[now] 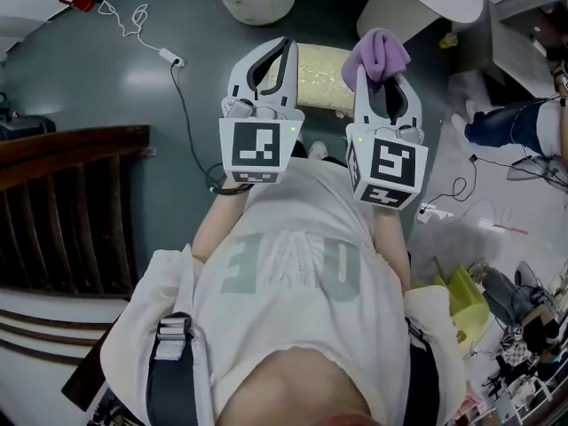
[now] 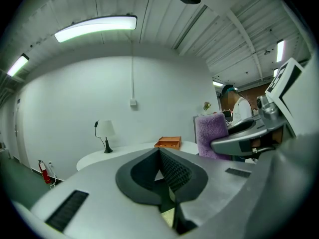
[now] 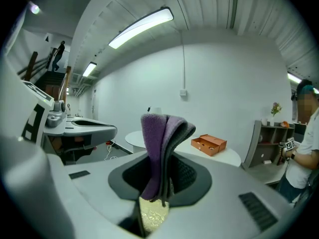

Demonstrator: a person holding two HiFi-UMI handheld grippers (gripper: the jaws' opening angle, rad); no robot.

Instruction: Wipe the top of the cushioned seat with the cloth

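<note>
Purple fuzzy cloth [image 1: 377, 54], folded and bunched upright, top centre-right of the head view, pinched in the right tongs [image 1: 383, 78], cream patterned cushioned seat [image 1: 321, 76] just left, below.

Orange box [image 2: 168, 143] on round white table [image 2: 124, 151] (lamp [image 2: 105, 131] too); dark wooden railing [image 1: 71, 202] left.

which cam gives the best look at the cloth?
Right gripper view: the cloth fills the centre, folded upright, pinched in the right hand-held gripper's jaws. Head view shows only a small purple bundle at that gripper's tip. Left gripper view catches part of it at the side, behind that gripper.
</note>
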